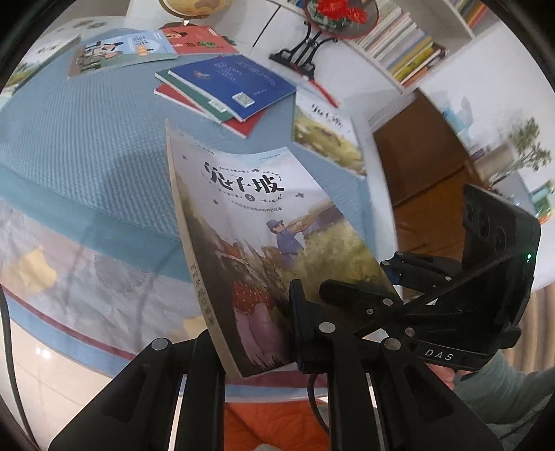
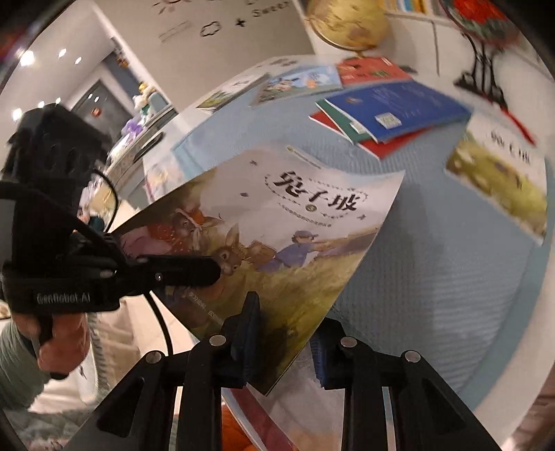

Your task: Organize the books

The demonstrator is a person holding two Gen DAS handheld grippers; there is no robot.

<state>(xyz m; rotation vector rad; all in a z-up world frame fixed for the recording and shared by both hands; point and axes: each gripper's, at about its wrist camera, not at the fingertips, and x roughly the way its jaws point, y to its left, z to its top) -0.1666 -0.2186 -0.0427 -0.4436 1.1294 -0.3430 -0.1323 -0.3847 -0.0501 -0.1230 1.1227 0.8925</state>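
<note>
A picture book [image 1: 263, 222] with rabbits and a boy on its cover is lifted off the blue mat [image 1: 86, 138], tilted and slightly bent. My left gripper [image 1: 256, 347] is shut on its lower spine corner. My right gripper [image 1: 360, 277] comes in from the right and is shut on the cover's opposite edge. In the right wrist view the same book [image 2: 277, 236] is clamped between the right gripper [image 2: 284, 333] at its bottom edge, and the left gripper [image 2: 194, 263] bites it from the left, held by a person's hand [image 2: 62, 333].
A stack of blue, green and red books [image 1: 229, 86] lies on the mat beyond. A similar picture book [image 1: 326, 135] lies at the mat's right edge; more books [image 1: 121, 52] lie at the far side. A fan ornament on a black stand [image 1: 305, 52], a globe [image 2: 347, 20] and a bookshelf [image 1: 409, 45] stand behind.
</note>
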